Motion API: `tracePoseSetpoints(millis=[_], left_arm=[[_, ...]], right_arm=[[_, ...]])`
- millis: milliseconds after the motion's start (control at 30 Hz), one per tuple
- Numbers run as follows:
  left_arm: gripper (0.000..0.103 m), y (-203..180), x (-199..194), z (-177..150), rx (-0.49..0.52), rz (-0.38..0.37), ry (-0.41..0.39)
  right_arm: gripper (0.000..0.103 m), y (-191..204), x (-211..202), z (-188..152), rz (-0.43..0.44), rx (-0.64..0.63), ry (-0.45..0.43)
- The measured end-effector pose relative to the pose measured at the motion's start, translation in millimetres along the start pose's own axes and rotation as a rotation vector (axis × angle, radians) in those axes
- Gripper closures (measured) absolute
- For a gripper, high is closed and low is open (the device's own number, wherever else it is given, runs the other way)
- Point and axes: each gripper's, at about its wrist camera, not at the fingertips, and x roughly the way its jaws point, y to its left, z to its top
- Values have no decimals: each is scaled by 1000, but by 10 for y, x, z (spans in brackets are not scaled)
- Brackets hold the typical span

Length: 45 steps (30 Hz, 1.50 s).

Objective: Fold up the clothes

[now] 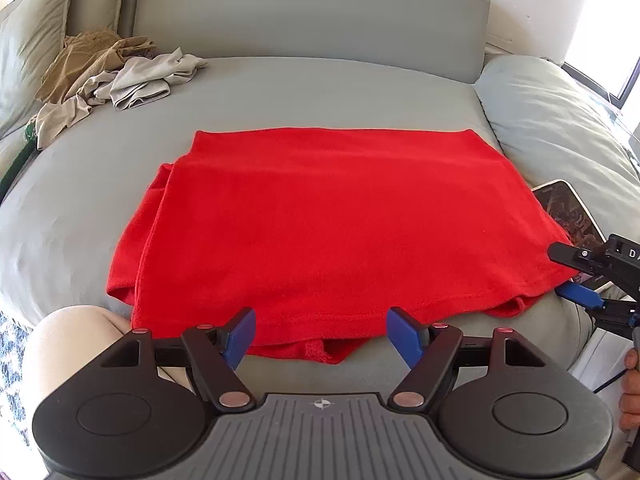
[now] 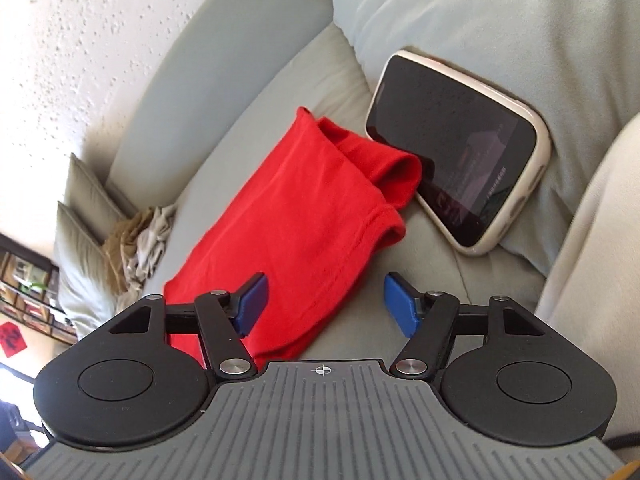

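Note:
A red garment [image 1: 320, 220] lies folded flat in layers on the grey sofa seat [image 1: 280, 92]. My left gripper [image 1: 322, 332] is open and empty, just in front of the garment's near hem. My right gripper [image 2: 324, 304] is open and empty, at the garment's right near corner [image 2: 304, 216]; it shows at the right edge of the left wrist view [image 1: 580, 280]. A pile of tan and grey clothes [image 1: 116, 72] lies at the seat's far left, and also shows in the right wrist view [image 2: 140, 240].
A phone in a cream case [image 2: 460, 148] leans against the right cushion [image 1: 560, 120], touching the garment's right edge; it also shows in the left wrist view [image 1: 568, 216]. The grey backrest [image 1: 312, 20] stands behind. A person's knee [image 1: 68, 352] is at the near left.

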Motion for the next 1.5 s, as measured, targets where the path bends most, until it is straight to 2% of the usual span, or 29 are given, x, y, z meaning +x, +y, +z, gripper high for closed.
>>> tracePoseSetpoints(millis=[267,433,633,700,767,833,900,1033,1167,1300,1400,1500], left_arm=[[31,-26,41,6,0,6,13],[31,-5,53,7,-15,11,16],[31,56,50,12,-40,9,13],[31,84,38,19,-50,4,6],[31,134,25,35,-65,-1,-5],[31,208,0,64,-89,-8,-18],[31,323,-50,98,-124,-7,-38],[31,686,-202,155,-234,26,-87],[31,1161,-395,154,-377,59,-145],[31,1590,-560,112,-486,115,-190],[31,1868,-646,38,-569,147,-204],[31,2073,-690,-65,-637,160,-201]], right_arm=[[35,8,301,130,15,-4,-76],[36,31,461,193,22,-11,-130],[51,34,550,169,3,-52,-199],[69,-56,530,221,7,11,-190],[78,-142,512,281,14,69,-171],[84,-103,501,338,3,55,-145],[92,55,482,385,-50,-15,-122],[93,579,439,413,-208,-220,-117],[94,1288,486,287,-363,-485,-136],[95,2030,607,-58,-348,-781,-129],[95,2581,754,-443,-281,-978,-131],[96,2997,903,-880,-200,-1116,-130]])
